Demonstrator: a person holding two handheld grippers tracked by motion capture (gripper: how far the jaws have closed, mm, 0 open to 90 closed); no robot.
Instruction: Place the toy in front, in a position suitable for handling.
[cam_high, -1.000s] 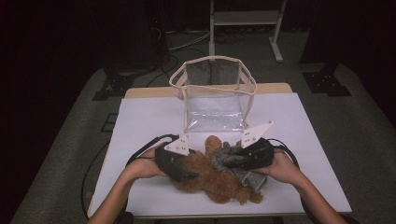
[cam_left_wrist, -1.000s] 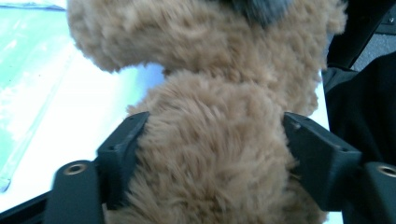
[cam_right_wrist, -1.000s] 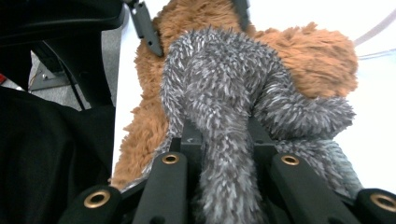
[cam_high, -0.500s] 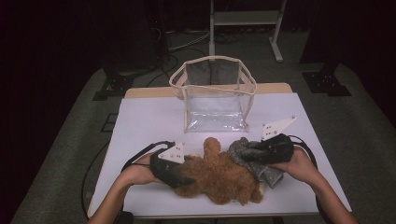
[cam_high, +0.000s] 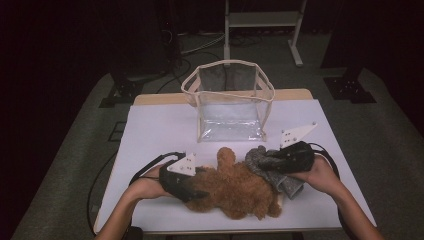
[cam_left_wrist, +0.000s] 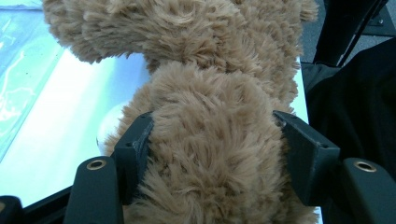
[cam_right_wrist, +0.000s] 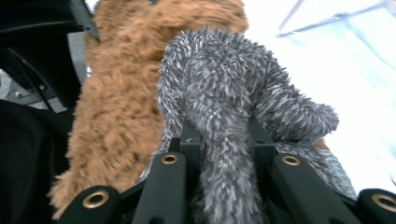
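Note:
A brown plush toy (cam_high: 240, 189) lies near the front of the white table (cam_high: 160, 130). My left gripper (cam_high: 197, 187) comes at it from the left. Its jaws have just been closing, and in the left gripper view both pads (cam_left_wrist: 140, 140) press into the brown fur (cam_left_wrist: 210, 84). A grey plush toy (cam_high: 257, 159) rests against the brown one's right side. My right gripper (cam_high: 267, 162) is shut on it. In the right gripper view my right gripper (cam_right_wrist: 224, 135) pinches a grey limb (cam_right_wrist: 219, 93), with the brown toy (cam_right_wrist: 116, 116) just behind it.
A clear plastic bag (cam_high: 230, 107) with a cream rim stands open at the back middle of the table. Cables trail from both grippers across the tabletop. Dark floor surrounds the table, with a metal stand (cam_high: 260, 20) behind it.
The right gripper has drawn the grey toy to the right, off the brown one. The left gripper has slid slightly toward the front left, its jaws narrowing onto the brown toy.

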